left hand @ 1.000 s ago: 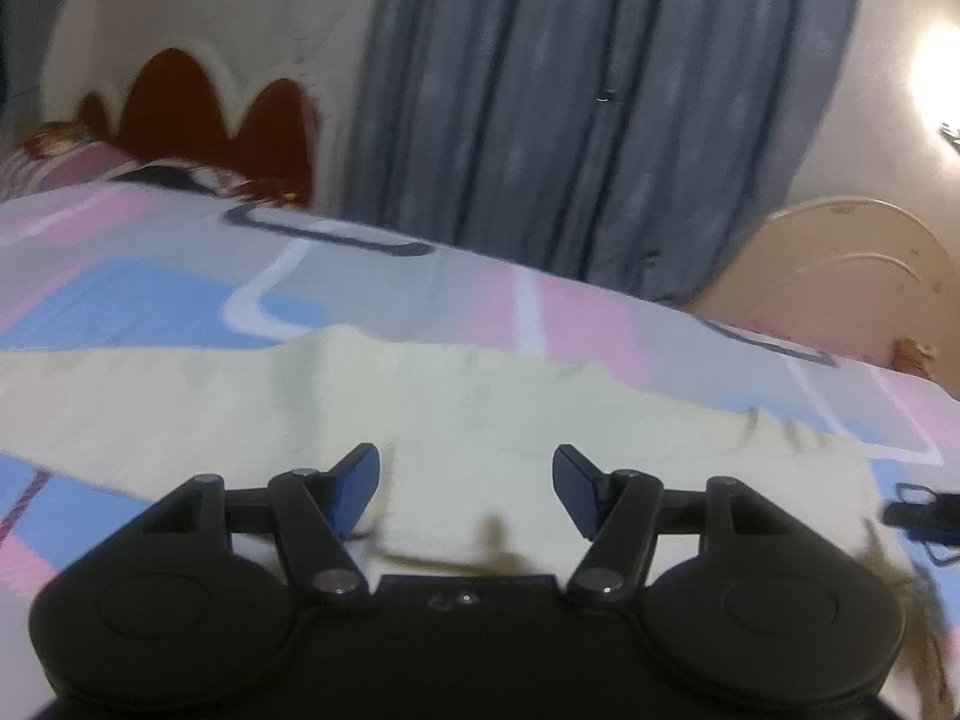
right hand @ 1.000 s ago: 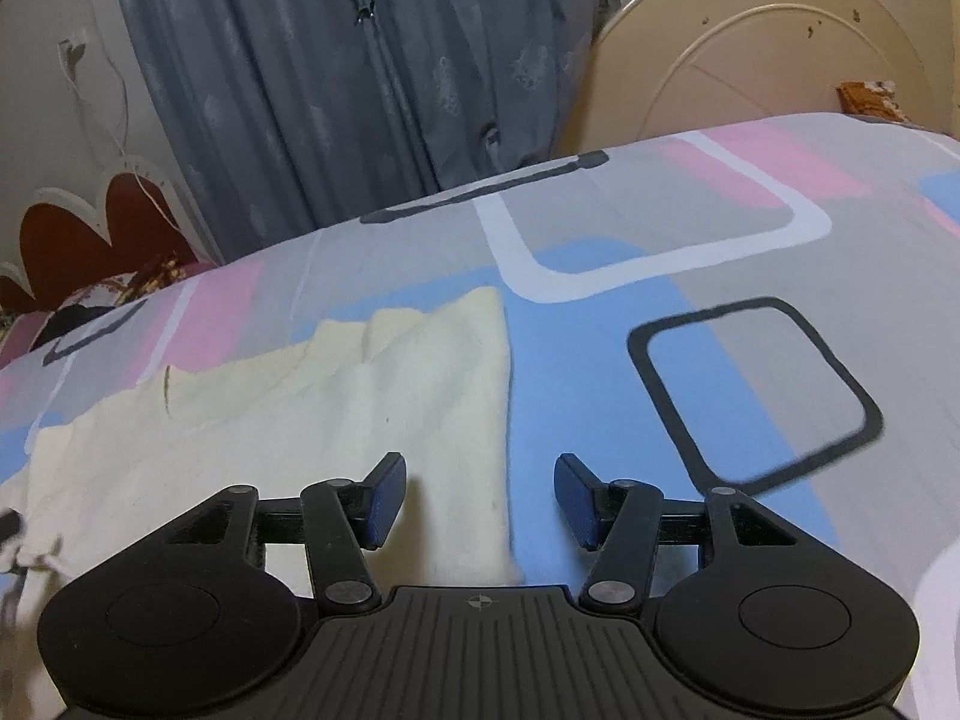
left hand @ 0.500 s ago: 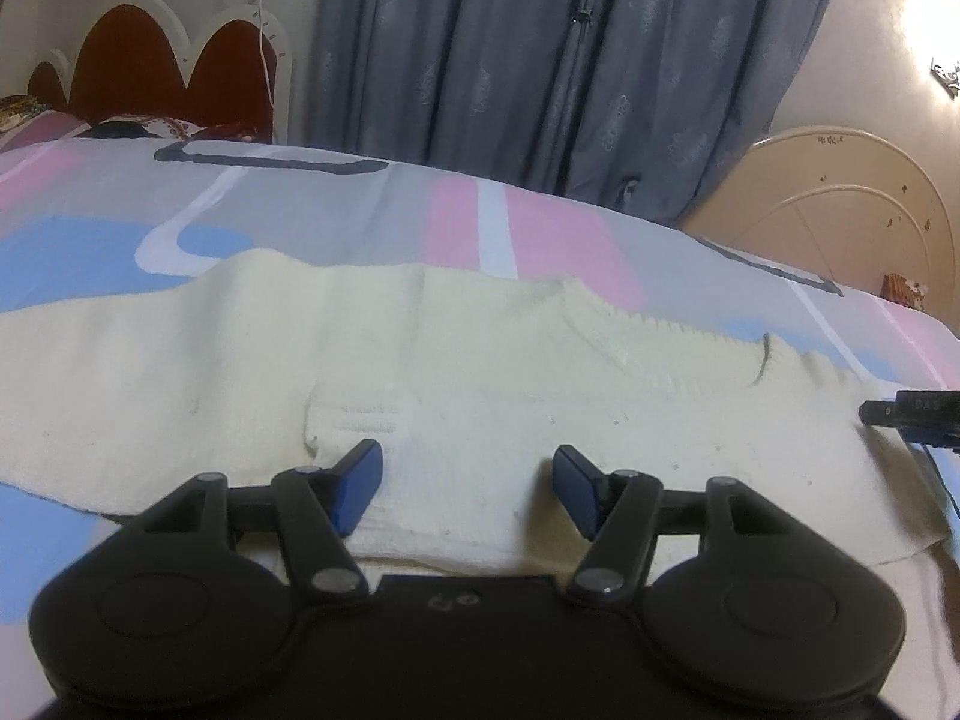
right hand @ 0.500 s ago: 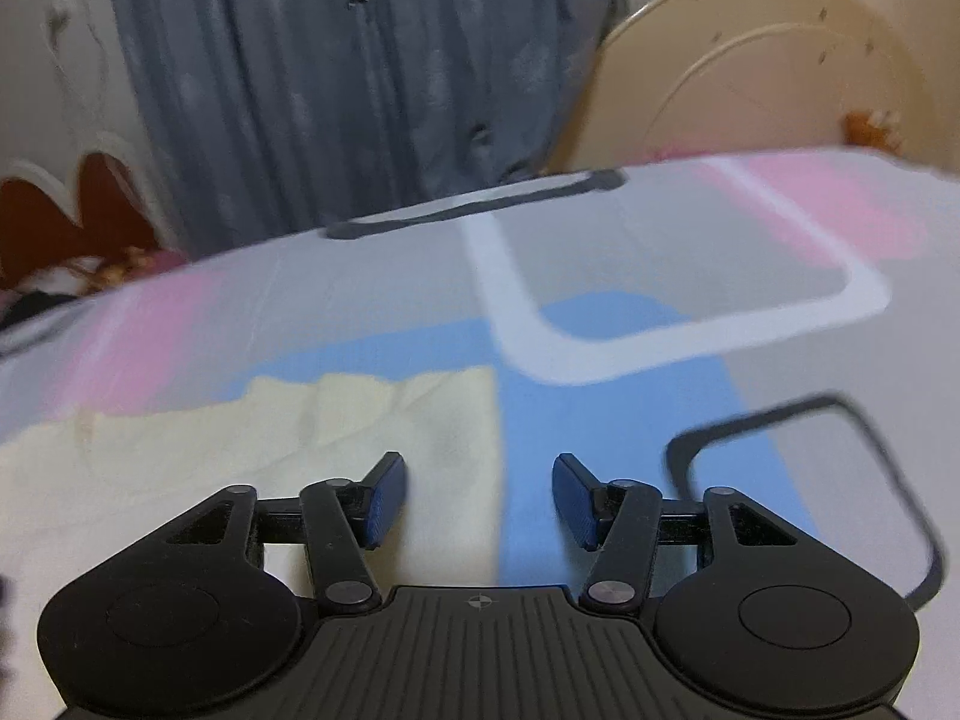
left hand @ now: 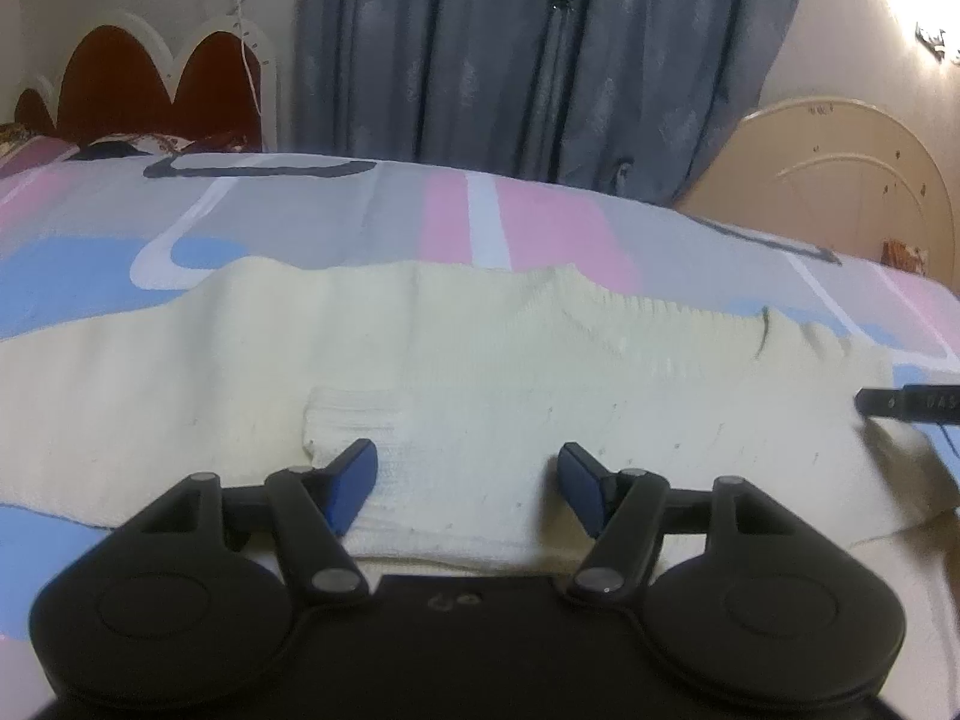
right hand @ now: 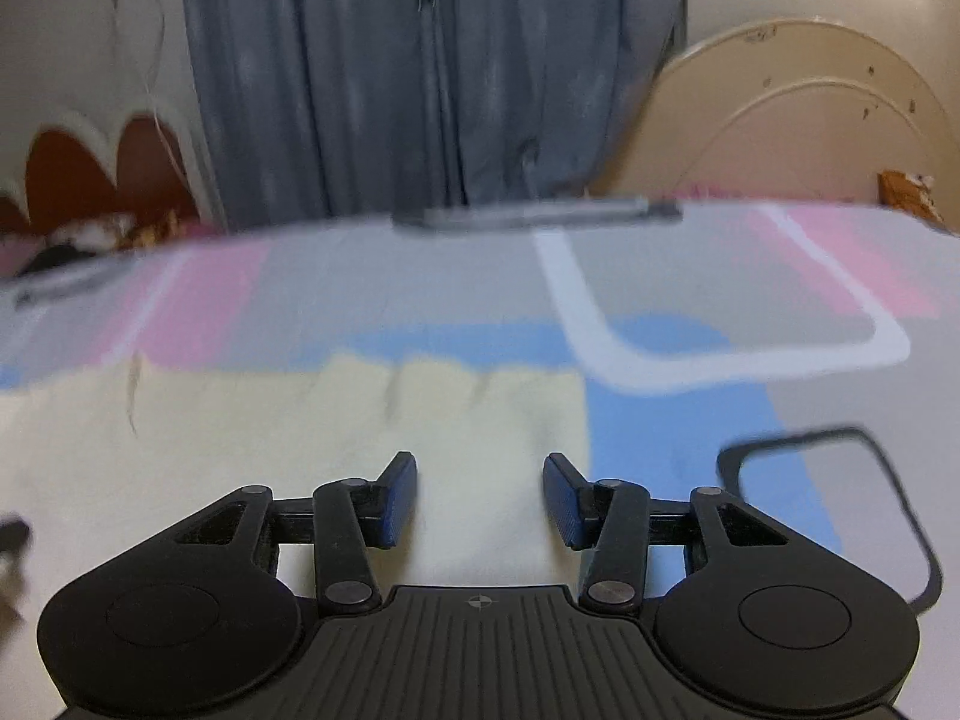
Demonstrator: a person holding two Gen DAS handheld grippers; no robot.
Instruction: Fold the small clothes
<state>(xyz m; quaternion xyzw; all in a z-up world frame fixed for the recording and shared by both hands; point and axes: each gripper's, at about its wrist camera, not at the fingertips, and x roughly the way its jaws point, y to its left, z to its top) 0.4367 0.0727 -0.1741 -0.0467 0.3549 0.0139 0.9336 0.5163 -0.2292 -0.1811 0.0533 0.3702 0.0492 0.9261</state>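
A cream knitted sweater (left hand: 480,372) lies spread flat on the bed, its ribbed neckline (left hand: 660,306) at the far side. One sleeve is folded across the body, and its ribbed cuff (left hand: 354,414) ends by my left fingers. My left gripper (left hand: 468,480) hovers low over the sweater's near part, jaws wide and opening slightly, gripping nothing. A black finger of the right gripper (left hand: 900,405) shows at that view's right edge. In the blurred right wrist view my right gripper (right hand: 480,498) sits over the sweater (right hand: 300,450) near its right edge. Its jaws are closing, with cloth lying under the gap, not pinched.
A bedspread (left hand: 300,210) patterned in pink, blue and grey covers the bed. Behind it hang grey-blue curtains (left hand: 540,60). A scalloped red headboard (left hand: 138,90) with pillows stands at the far left, and a cream rounded board (left hand: 840,180) at the far right.
My left gripper has dropped closer to the sweater, then held still. My right gripper has slid left from the bare bedspread onto the sweater's edge, and its fingers have narrowed.
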